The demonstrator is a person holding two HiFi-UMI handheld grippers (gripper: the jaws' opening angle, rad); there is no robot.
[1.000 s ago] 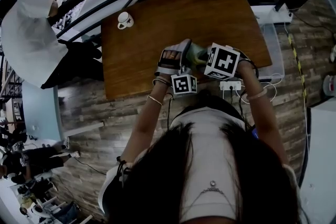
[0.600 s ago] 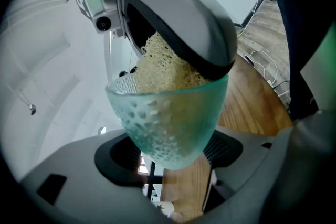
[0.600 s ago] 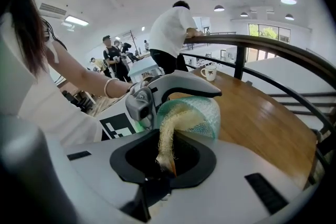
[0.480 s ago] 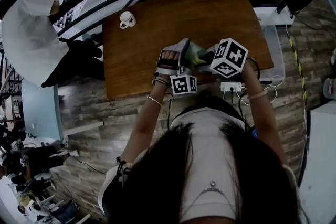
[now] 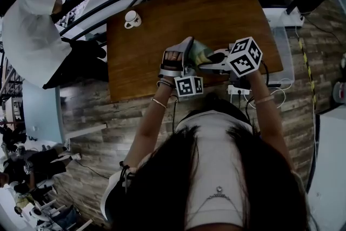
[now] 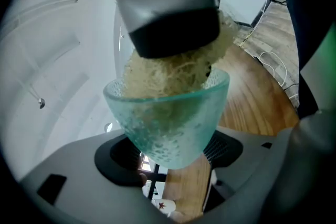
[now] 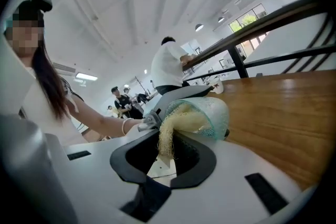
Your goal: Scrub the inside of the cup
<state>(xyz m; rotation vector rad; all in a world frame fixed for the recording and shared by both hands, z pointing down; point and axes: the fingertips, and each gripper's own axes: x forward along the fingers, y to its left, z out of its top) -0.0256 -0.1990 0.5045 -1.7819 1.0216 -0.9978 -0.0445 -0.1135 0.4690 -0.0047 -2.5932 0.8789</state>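
Cup (image 6: 167,113) sits clamped between the 2 jaws of the left gripper (image 6: 170,160), above the table (image 5: 157,35); the right gripper (image 7: 167,153) pinches a fibrous scrubber (image 7: 170,131), its far end stuffed inside the cup's mouth.

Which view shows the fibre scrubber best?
The left gripper view: the fibre scrubber fills the glass cup in plain sight. The right gripper view shows only a tuft hanging from the cup's mouth. In the head view it cannot be made out.

Wht mug (image 5: 130,19) far-left cnr, wood tbl (image 5: 216,13).
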